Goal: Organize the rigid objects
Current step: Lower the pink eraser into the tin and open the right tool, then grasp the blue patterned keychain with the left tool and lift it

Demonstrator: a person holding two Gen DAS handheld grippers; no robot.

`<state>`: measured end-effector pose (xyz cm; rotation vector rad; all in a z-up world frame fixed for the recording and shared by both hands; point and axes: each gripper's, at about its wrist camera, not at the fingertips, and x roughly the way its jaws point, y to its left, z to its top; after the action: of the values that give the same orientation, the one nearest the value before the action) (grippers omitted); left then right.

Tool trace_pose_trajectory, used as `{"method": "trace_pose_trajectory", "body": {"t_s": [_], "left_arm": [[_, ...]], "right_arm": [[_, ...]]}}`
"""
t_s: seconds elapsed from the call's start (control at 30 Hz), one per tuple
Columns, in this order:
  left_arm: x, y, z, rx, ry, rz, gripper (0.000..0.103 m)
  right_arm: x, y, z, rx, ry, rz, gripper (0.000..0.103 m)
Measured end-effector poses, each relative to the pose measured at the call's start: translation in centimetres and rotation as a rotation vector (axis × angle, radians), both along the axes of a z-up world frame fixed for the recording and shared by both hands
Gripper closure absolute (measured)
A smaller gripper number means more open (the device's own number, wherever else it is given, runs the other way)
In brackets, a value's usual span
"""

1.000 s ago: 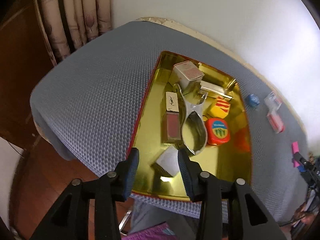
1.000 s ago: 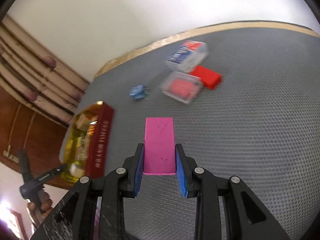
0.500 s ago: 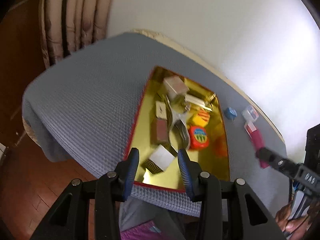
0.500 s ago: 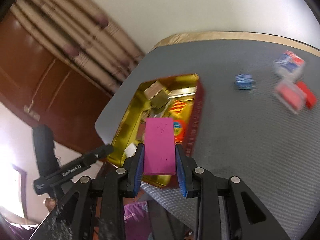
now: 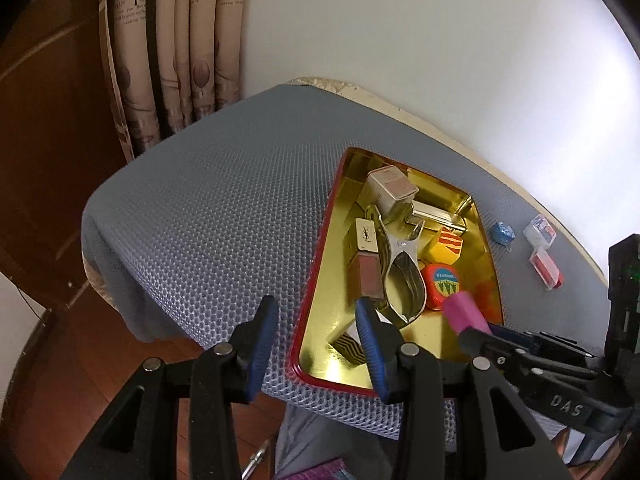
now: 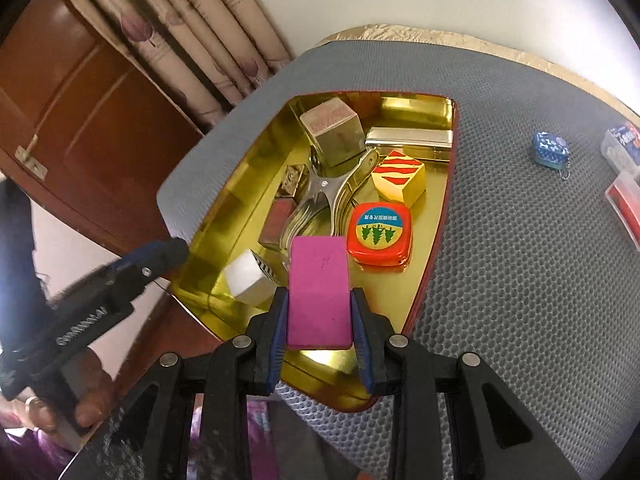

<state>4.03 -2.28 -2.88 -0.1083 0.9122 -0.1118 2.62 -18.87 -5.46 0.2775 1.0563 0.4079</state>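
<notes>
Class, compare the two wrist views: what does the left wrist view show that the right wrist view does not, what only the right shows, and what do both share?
Left only: the left tongs empty over the tray's near edge. Right only: the person's hand and the pink block's broad face clamped in the right tongs. Both: gold tray, orange tape measure, blue keychain.
</notes>
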Motion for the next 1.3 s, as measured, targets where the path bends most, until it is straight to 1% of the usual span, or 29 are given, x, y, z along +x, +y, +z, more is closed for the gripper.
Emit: {"method": "trace_pose_trajectory", "body": {"t_s": [0.2, 0.3, 0.4, 0.47, 0.53, 0.63, 0.67, 0.8, 0.9, 0.93, 1.03, 1.1, 1.2, 1.3], "left_arm": [[0.1, -0.7, -0.2, 0.026, 0.007, -0.021, 0.062], [0.2, -0.9, -0.4, 0.038, 0.014, -0.028, 0.062], [0.2, -1.3, -0.6, 0.056, 0.018, -0.038, 0.062], [0.1, -1.4, -0.6, 0.064, 0.015, -0.043, 0.062], [0.0, -1.6, -0.5, 0.074, 0.010, -0.046, 0.062], [-0.1, -1.7, -0.5, 0.084, 0.006, -0.049, 0.062], [-0.1, -1.8, -0.5, 0.087, 0.004, -0.050, 0.062], [-0.3, -2.2, -0.6, 0.104, 0.002, -0.057, 0.062], [-0.5, -2.6, -0.6, 0.122, -0.007, -0.063, 0.062], [-0.6, -2.8, -0.5, 0.131, -0.012, -0.065, 0.062], [-1.1, -3.5, -0.5, 0.153, -0.023, -0.077, 0.062], [-1.3, -4.1, -0.4, 0.154, -0.016, -0.088, 0.062], [-1.6, -6.2, -0.3, 0.142, 0.019, -0.157, 0.062], [-1.8, -9.6, 0.4, 0.143, 0.037, -0.241, 0.062]], "right_arm": [[0.4, 0.4, -0.7, -0.007, 0.010, 0.000, 0.073], [0.2, 0.1, -0.6, 0.026, 0.001, -0.013, 0.071], [-0.3, -1.6, -0.1, 0.088, -0.019, -0.057, 0.059], [-1.0, -3.2, 0.4, 0.126, -0.060, -0.086, 0.058], [-1.8, -4.8, 1.0, 0.072, -0.108, -0.146, 0.041], [-3.2, -8.4, 1.2, 0.026, -0.167, -0.242, 0.038], [-3.6, -9.6, 1.0, -0.009, -0.176, -0.275, 0.033], [-5.2, -14.6, -0.3, -0.229, -0.216, -0.432, 0.028], [-6.0, -18.2, -1.3, -0.389, -0.216, -0.528, 0.017], [-6.2, -19.5, -1.6, -0.425, -0.209, -0.559, 0.013], [-6.5, -22.9, -2.4, -0.445, -0.168, -0.632, 0.006], [-6.7, -24.8, -3.1, -0.456, -0.144, -0.657, 0.005], [-6.4, -27.6, -4.4, -0.432, -0.071, -0.674, 0.004], [-6.2, -29.7, -5.8, -0.396, -0.008, -0.687, 0.003]]}}
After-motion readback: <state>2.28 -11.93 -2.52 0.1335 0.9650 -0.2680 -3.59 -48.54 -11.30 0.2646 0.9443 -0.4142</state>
